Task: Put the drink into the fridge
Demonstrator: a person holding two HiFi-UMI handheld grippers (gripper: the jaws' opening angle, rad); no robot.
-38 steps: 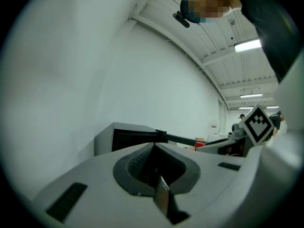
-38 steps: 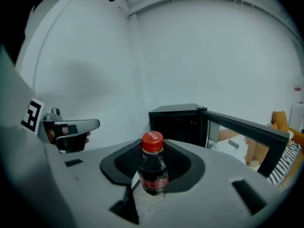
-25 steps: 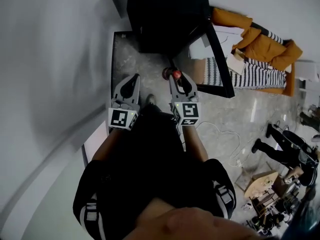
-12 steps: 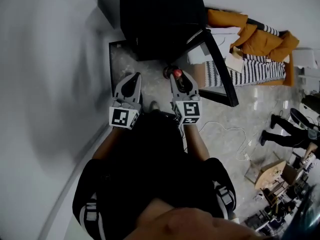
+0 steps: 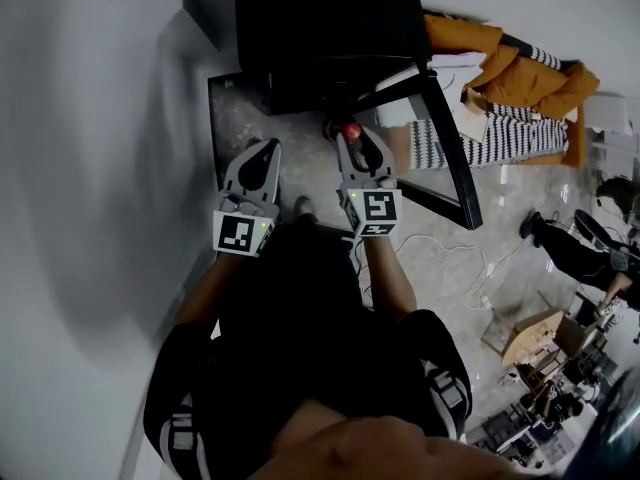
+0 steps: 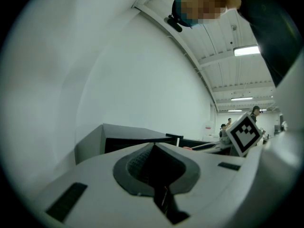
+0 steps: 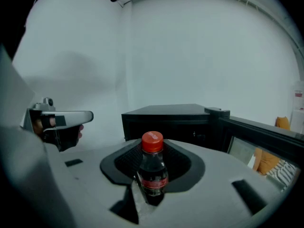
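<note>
The drink, a small dark bottle (image 7: 153,175) with a red cap (image 5: 351,130), stands upright between the jaws of my right gripper (image 7: 153,151), which is shut on it. The black fridge (image 5: 320,28) stands just ahead of both grippers, its glass door (image 5: 445,138) swung open to the right. In the right gripper view the fridge (image 7: 166,120) fills the middle distance behind the bottle. My left gripper (image 5: 270,150) hangs beside the right one, its jaws shut with nothing in them, pointing at the fridge (image 6: 128,141) from the left.
A white wall runs along the left. An orange jacket (image 5: 520,78) and a striped cloth (image 5: 480,138) lie on the floor behind the open door. A white cable (image 5: 450,258), a cardboard box (image 5: 520,333) and a person's legs (image 5: 570,253) are at the right.
Both grippers have moved forward toward the fridge, the bottle still in the right one. The fridge and its door now sit closer in the head view.
</note>
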